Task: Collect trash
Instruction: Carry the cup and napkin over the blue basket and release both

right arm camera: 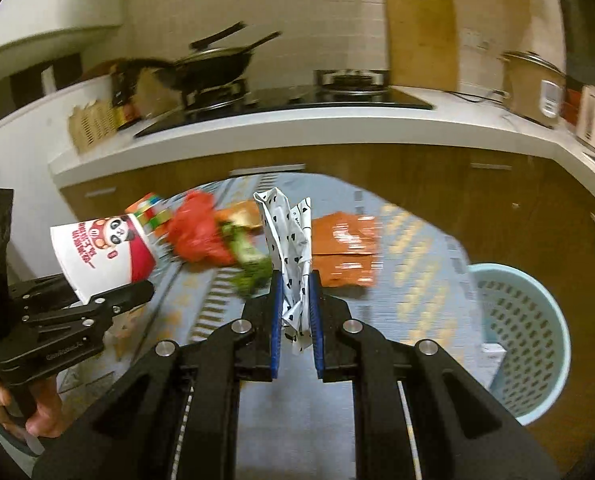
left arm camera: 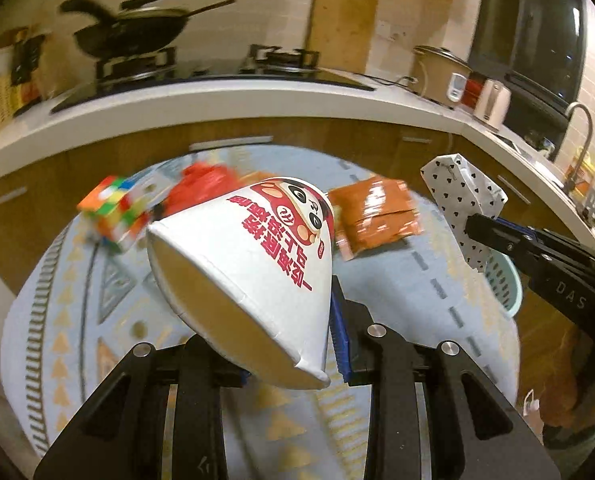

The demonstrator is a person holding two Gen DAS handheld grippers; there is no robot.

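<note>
Between the blue pads of the left gripper (left arm camera: 293,344) a white paper noodle cup (left arm camera: 253,264) is pinched by its rim, tipped so that the open mouth faces the camera and held clear above the table. Red Chinese characters and a panda face are printed on its side (the characters are seen upside down and are not read with confidence). Between the pads of the right gripper (right arm camera: 295,312) a crumpled white wrapper with black hearts (right arm camera: 287,248) is clamped upright, also lifted off the table. "DAS" is lettered on the right gripper's body as seen from the left wrist. Behind the held items, a colourful puzzle cube (left arm camera: 111,210), a red plastic bag (right arm camera: 195,228), green vegetable scraps (right arm camera: 251,266) and an orange packet (right arm camera: 343,250) are left lying on the patterned tablecloth (right arm camera: 409,264). Beside the table's right edge a pale blue perforated basket (right arm camera: 525,352) is stood on the floor. Farther back, a black wok (right arm camera: 213,68) is set on the stove.
</note>
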